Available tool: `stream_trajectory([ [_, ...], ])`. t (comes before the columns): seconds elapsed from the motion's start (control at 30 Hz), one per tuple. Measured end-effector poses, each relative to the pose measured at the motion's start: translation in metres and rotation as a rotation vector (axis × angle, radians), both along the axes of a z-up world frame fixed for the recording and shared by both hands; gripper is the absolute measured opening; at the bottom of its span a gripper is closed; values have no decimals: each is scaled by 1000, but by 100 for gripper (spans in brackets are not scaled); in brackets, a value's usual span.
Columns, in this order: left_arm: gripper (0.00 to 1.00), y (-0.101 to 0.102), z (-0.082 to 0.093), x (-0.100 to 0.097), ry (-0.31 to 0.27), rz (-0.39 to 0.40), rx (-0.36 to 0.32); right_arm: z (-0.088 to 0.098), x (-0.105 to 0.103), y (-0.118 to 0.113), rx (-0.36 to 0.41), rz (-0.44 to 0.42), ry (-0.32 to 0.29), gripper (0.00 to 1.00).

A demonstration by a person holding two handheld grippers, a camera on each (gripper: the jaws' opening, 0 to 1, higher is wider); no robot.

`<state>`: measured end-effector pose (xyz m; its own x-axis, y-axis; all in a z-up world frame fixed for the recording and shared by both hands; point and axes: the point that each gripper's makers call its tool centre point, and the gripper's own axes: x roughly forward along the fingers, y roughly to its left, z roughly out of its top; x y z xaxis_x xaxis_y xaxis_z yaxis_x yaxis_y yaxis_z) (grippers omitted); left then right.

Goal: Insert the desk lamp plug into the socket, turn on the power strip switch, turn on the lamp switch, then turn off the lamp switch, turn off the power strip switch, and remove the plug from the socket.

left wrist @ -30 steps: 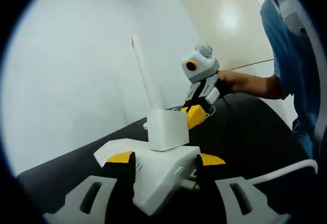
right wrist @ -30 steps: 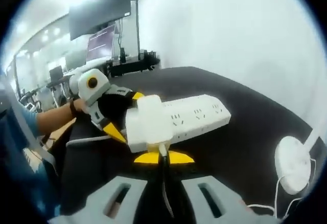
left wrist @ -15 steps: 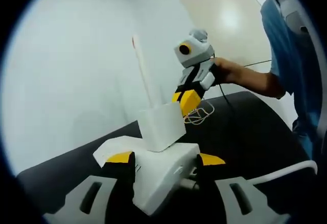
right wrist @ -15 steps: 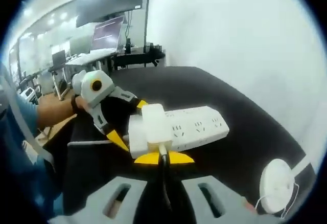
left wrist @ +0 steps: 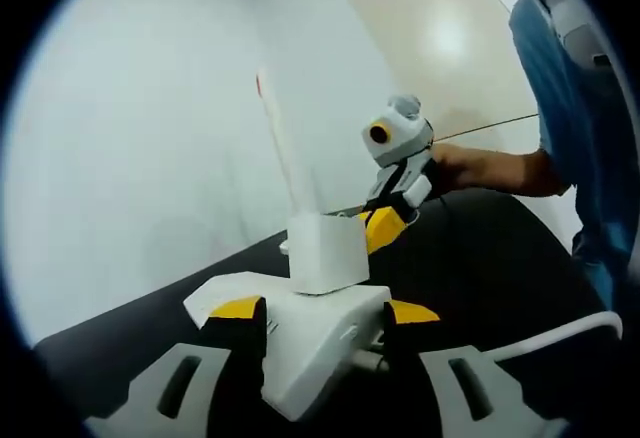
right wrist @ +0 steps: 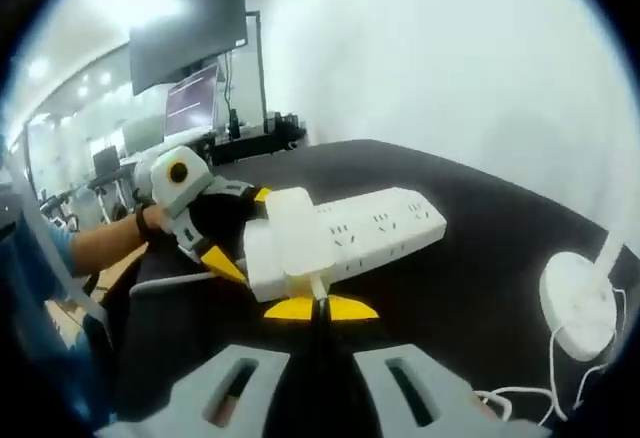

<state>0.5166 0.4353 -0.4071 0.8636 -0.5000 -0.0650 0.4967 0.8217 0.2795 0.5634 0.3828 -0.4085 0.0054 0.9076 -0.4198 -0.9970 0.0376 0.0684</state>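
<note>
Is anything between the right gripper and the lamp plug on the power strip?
Nothing visible. The right gripper sits right at the plug, which stands on the power strip. The left gripper clamps the strip's end, off to the side, not between them.

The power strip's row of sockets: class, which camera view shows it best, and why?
The right gripper view: the power strip lies lengthwise, its sockets facing the camera beyond the plug. The left gripper view shows the strip end-on between the jaws, the plug on top, sockets hidden.
</note>
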Motion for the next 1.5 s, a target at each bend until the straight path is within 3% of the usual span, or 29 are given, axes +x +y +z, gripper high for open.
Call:
stream_trajectory([
  [0.07, 44, -4, 1, -1, 2, 0, 1, 4, 0, 1, -27, 9, 9, 3],
  [0.1, 44, -3, 0, 0, 5, 0, 0, 5, -1, 0, -78, 28, 3, 3],
  [0.17, 44, -1, -1, 0, 7, -2, 1, 20, -2, 6, -91, 56, -40, 3],
  [0.2, 44, 0, -1, 1, 9, -2, 1, 24, -3, 7, -151, 61, -70, 3],
  [0.23, 44, 1, -1, 1, 9, -1, 1, 23, -1, 8, -229, 91, -170, 3],
  [0.3, 44, 4, -1, 1, 8, 2, -2, 31, -5, 13, -276, 117, -269, 3],
  [0.33, 44, 4, -1, 1, 7, 2, -5, 32, -6, 13, -292, 122, -284, 3],
  [0.43, 44, 3, 0, 1, 8, 0, -7, 27, -5, 10, -283, 120, -266, 4],
  [0.53, 44, 0, -2, 0, 4, -7, 7, 13, -2, 0, -227, 93, -165, 3],
  [0.57, 44, -2, -1, 0, 2, -9, 9, 16, -4, 1, -158, 87, -129, 3],
  [0.6, 44, -3, -1, 0, 2, -10, 8, 12, -3, -3, -157, 73, -74, 3],
  [0.67, 44, -2, -1, 1, 2, -12, 6, 5, 1, -8, -148, 65, -66, 3],
  [0.73, 43, -4, -1, 0, 2, -12, 5, 6, 0, -6, -98, 51, -20, 3],
  [1.0, 43, 0, -1, 1, 1, -12, 5, 8, 0, -5, -124, 50, -46, 3],
  [1.13, 44, 2, -2, 1, 2, -12, 3, 25, -4, 1, -140, 73, -79, 3],
  [1.2, 44, 2, -2, 2, 3, -11, 2, 23, -1, 0, -219, 94, -153, 3],
  [1.37, 44, 0, -1, 2, 2, -10, 2, 20, -1, -3, -198, 99, -123, 4],
  [1.5, 44, -1, -1, 2, 1, -11, 0, 23, -4, -15, -223, 184, -81, 10],
])
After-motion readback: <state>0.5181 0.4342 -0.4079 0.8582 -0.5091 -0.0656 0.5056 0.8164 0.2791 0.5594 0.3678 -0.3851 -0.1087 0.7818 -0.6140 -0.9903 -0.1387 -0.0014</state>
